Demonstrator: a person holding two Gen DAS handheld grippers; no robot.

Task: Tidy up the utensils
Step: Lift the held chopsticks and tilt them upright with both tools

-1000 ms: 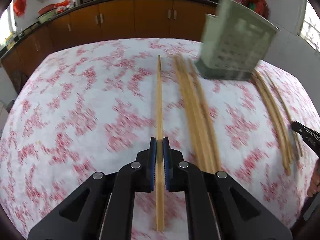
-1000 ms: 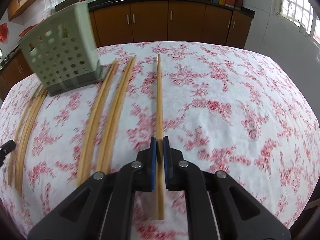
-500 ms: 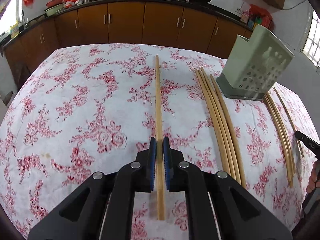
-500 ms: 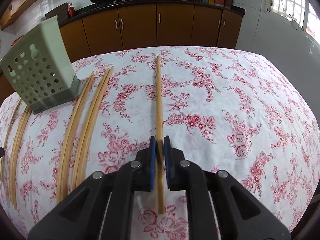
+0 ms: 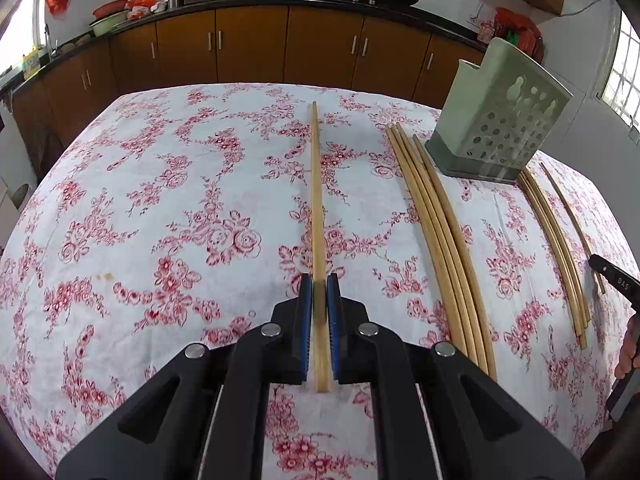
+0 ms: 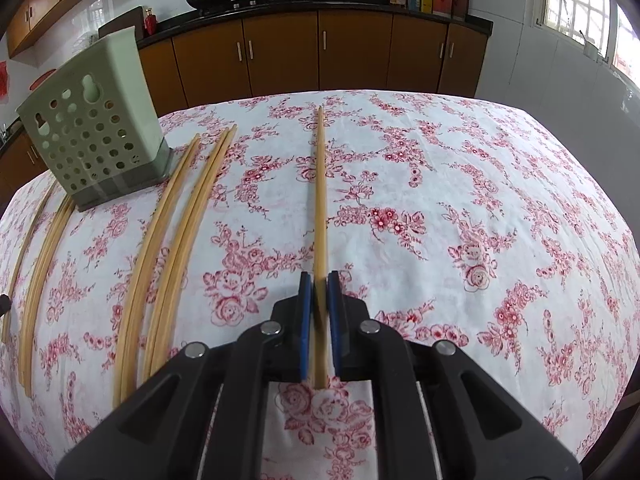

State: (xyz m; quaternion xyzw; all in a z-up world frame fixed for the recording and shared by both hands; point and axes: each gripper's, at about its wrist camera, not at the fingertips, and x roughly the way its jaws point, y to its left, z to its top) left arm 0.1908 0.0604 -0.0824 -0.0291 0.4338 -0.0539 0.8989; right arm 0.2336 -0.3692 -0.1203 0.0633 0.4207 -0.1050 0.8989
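My left gripper (image 5: 319, 284) is shut on a bamboo chopstick (image 5: 316, 200) that points forward over the floral tablecloth. My right gripper (image 6: 319, 282) is shut on another bamboo chopstick (image 6: 321, 188), also pointing forward. A pale green perforated utensil holder (image 5: 498, 120) stands upright at the right in the left wrist view and at the left in the right wrist view (image 6: 90, 128). Loose chopsticks (image 5: 444, 236) lie in bundles on both sides of it, also seen in the right wrist view (image 6: 176, 232). The right gripper's tip (image 5: 614, 280) shows at the left wrist view's right edge.
The table (image 6: 500, 200) wears a white cloth with red flowers. Brown kitchen cabinets (image 5: 256, 44) with a dark counter, woks and bottles run behind it. A window (image 6: 576, 4) is at the right. More chopsticks (image 5: 560, 240) lie beyond the holder near the table edge.
Both grippers keep their chopsticks clamped. Both views have lifted and pulled back a little from the table; the holder now sits farther off to the side and the motion blur is gone.
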